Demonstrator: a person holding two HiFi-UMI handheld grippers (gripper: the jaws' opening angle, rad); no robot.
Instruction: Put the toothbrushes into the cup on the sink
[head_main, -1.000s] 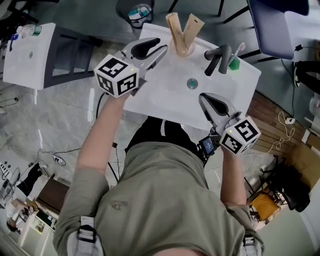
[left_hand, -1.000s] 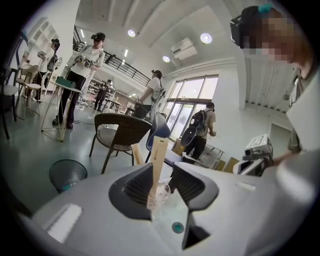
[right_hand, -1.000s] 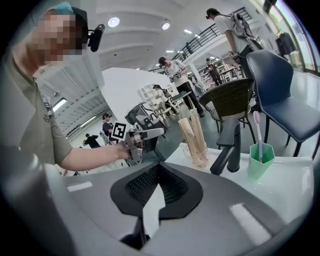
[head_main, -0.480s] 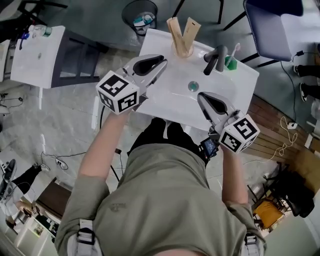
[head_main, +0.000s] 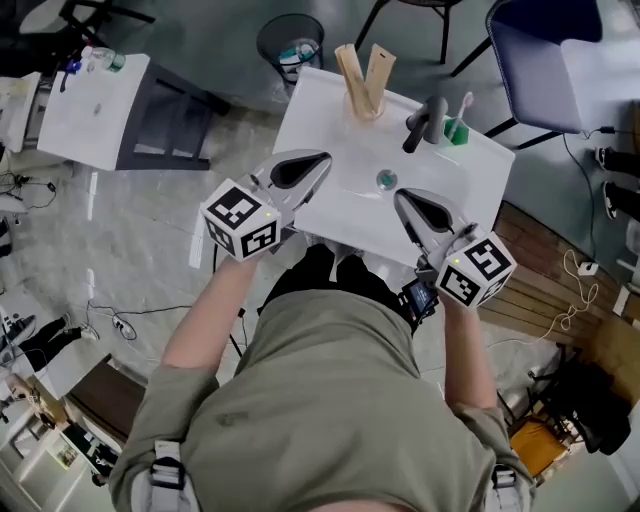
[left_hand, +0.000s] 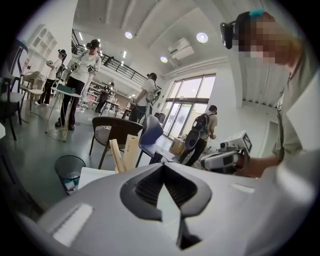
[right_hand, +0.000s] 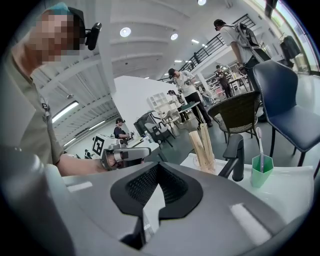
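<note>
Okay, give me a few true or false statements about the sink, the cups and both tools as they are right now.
1. The green cup holds a toothbrush. True.
2. The faucet is white. False: it is black.
3. The left tool grips a toothbrush. False: its jaws are together on nothing.
4. Two tan sticks stand in the clear cup. True.
5. The right tool reaches into the green cup. False: it is over the sink's near edge, shut and empty.
</note>
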